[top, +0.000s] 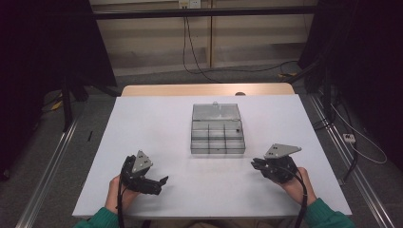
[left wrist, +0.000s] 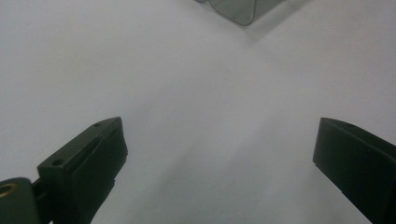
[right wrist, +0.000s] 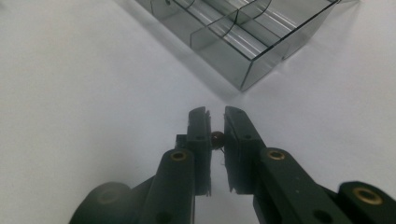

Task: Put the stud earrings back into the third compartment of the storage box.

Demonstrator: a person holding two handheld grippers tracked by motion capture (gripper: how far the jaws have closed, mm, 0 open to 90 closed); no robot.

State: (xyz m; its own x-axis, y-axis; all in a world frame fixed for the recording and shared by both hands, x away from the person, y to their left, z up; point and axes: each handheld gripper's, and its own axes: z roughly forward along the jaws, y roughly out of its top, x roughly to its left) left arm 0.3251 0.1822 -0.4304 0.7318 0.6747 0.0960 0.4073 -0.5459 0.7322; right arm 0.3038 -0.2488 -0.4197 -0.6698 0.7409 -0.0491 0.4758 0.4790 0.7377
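One clear compartment box (top: 217, 135) sits open on the white bench (top: 142, 128), its visible compartments empty. Near the box, the right gripper (right wrist: 215, 122) pinches one small brown bead (right wrist: 216, 139); the left gripper (left wrist: 219, 154) gapes wide, empty.

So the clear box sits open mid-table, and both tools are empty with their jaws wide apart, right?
Not both. The left tool is open and empty, but the right tool is shut on a small dark bead, as the right gripper view shows. The clear box does sit open mid-table.

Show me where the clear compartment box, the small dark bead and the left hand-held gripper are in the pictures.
clear compartment box (top: 217, 146): high view, on its front compartments.
small dark bead (right wrist: 216, 138): right gripper view, on the bead pinched between the jaws.
left hand-held gripper (top: 162, 183): high view, midway between its open fingertips.
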